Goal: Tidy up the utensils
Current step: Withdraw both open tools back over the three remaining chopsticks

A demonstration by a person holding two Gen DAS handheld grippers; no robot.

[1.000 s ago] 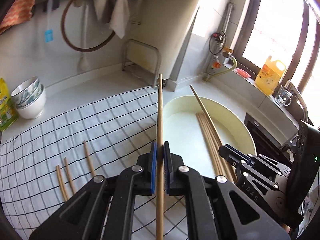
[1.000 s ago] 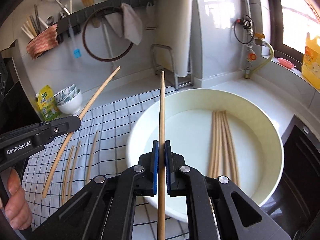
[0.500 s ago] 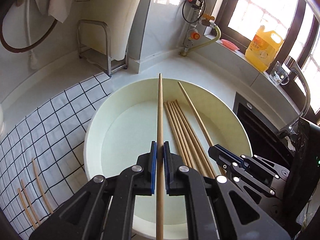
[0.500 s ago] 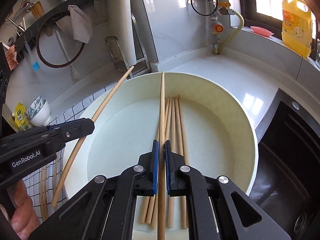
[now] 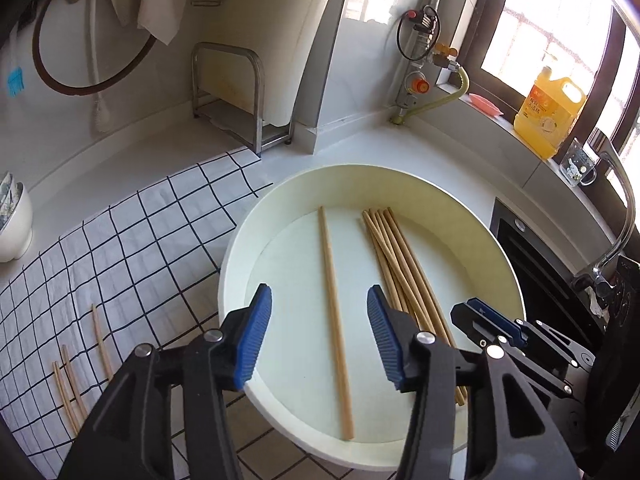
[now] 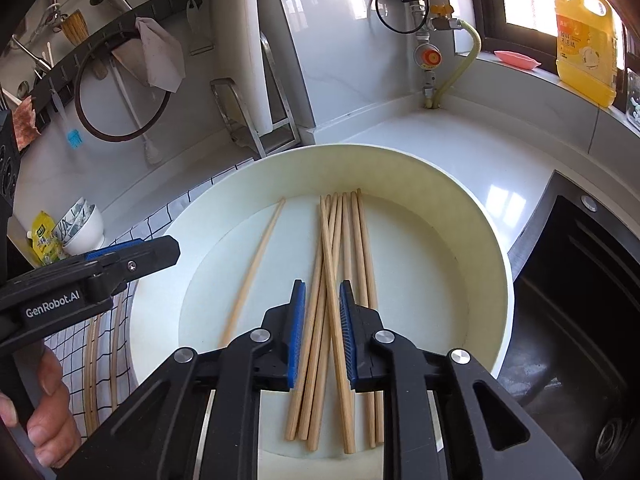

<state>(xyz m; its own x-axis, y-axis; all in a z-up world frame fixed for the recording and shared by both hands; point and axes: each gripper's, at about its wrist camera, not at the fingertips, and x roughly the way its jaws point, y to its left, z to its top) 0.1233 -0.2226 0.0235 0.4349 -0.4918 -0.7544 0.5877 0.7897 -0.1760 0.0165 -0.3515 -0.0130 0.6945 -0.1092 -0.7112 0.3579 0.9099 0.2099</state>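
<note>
Left gripper (image 5: 319,338) jaws are opening, nothing pinched; a single chopstick (image 5: 334,316) lies flat on the floor of the basin (image 5: 400,176) right under the gap, apart from both pads. Right gripper (image 6: 322,332) jaws are also opening, narrower gap, pads clear of the wood; the crossed chopstick (image 6: 334,276) lies slantwise on top of the bundle (image 6: 352,240) below it. Neither tool is holding anything.

Where things sit: basin on the counter, its edge over the checked cloth (image 5: 140,240). Bundle lies right of centre in the basin, the single stick well apart to its left. Three loose chopsticks (image 5: 74,384) are on the cloth, outside the basin, near the left gripper's side.

We read this as the release step of a two-stick drop, both sticks landed. Task looks mostly done, three sticks left on the cloth.

Next move, as we judge it:
- lift both grippers clear of the basin rim without nudging the bundle
- swing left over to the cloth; sticks lie flat on fabric, so we need a steep approach and a pinch near mid-length, careful not to snag the cloth
- optional tidy: push the stray single stick against the bundle

Risk: thin round sticks roll or pivot when pinched off-centre.
</note>
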